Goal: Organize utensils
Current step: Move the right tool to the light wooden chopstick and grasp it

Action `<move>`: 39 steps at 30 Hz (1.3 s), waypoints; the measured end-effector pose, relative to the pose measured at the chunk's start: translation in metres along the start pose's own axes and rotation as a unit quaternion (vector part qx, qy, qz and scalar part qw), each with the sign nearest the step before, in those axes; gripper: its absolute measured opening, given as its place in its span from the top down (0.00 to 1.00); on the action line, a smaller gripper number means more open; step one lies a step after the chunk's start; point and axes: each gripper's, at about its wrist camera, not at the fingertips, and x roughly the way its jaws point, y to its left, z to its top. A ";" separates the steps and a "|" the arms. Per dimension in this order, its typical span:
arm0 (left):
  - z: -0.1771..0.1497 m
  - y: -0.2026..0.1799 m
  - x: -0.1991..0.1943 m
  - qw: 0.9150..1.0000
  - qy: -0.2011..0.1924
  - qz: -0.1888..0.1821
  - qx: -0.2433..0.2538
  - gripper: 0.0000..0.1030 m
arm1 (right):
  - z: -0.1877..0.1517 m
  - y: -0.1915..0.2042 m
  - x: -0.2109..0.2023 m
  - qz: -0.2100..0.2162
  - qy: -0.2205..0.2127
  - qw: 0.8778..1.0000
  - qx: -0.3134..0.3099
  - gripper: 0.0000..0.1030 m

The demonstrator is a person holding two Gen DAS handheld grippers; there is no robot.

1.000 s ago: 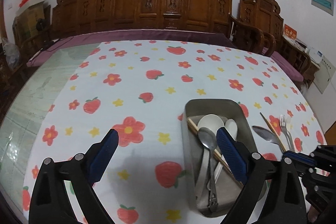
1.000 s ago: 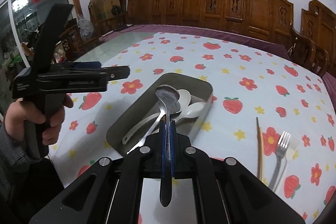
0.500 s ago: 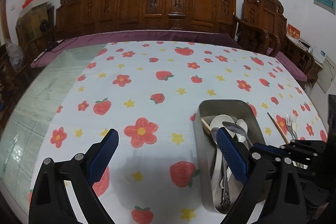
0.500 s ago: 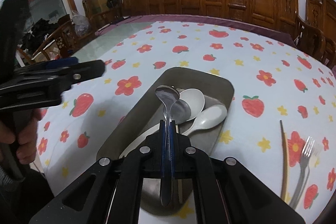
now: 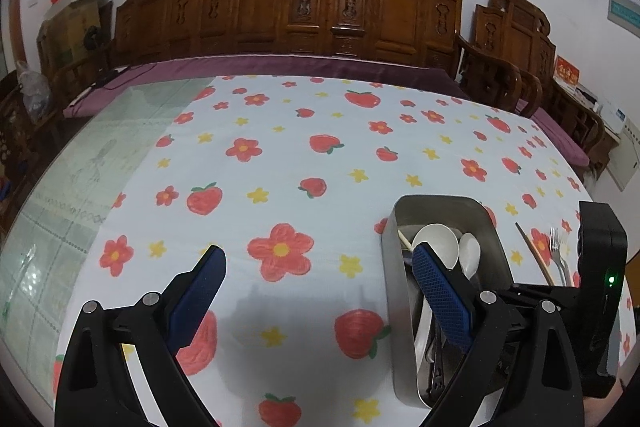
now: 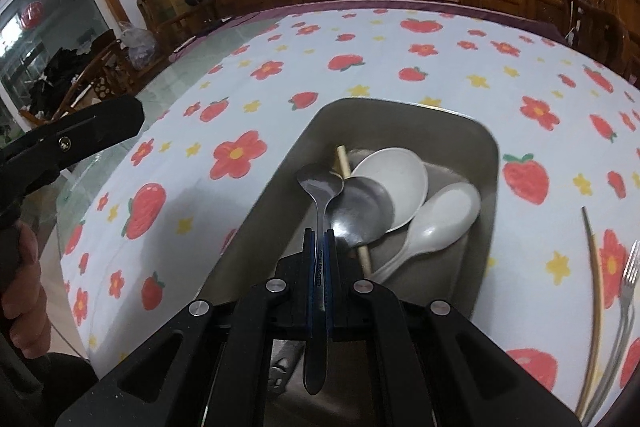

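Each black hand-held gripper [image 6: 319,239] has blue finger pads [image 5: 440,301] and silver screws [image 6: 273,284].

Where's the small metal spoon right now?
In the right wrist view, the small metal spoon is clamped in the right gripper, its bowl over the steel tray, just left of the larger metal spoon.

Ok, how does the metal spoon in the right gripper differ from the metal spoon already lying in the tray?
The held metal spoon is clamped by its handle in the right gripper, raised above the steel tray; the tray's metal spoon lies loose among the white spoons. The held spoon's bowl looks smaller and narrower; the lying one's is broader and rounder. The lying spoon rests across a chopstick; the held one touches none. Both are bare metal, bowls pointing away from the camera.
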 end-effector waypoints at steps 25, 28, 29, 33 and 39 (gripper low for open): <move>-0.007 -0.067 -0.006 0.998 -0.005 -0.051 0.036 0.12 | -0.040 -0.070 -0.121 -0.060 -0.074 0.995 -0.032 0.93; -0.009 -0.087 -0.006 0.997 -0.007 -0.065 0.044 0.12 | -0.054 -0.098 -0.137 -0.096 -0.075 0.992 -0.029 0.92; -0.009 -0.091 -0.005 0.997 -0.007 -0.068 0.045 0.12 | -0.058 -0.107 -0.141 -0.106 -0.074 0.991 -0.026 0.88; -0.013 -0.115 -0.002 0.995 -0.004 -0.081 0.055 0.12 | -0.073 -0.150 -0.150 -0.146 -0.064 0.987 -0.006 0.87; -0.022 -0.142 0.001 0.993 0.003 -0.095 0.068 0.12 | -0.085 -0.184 -0.141 -0.150 -0.056 0.987 0.025 0.87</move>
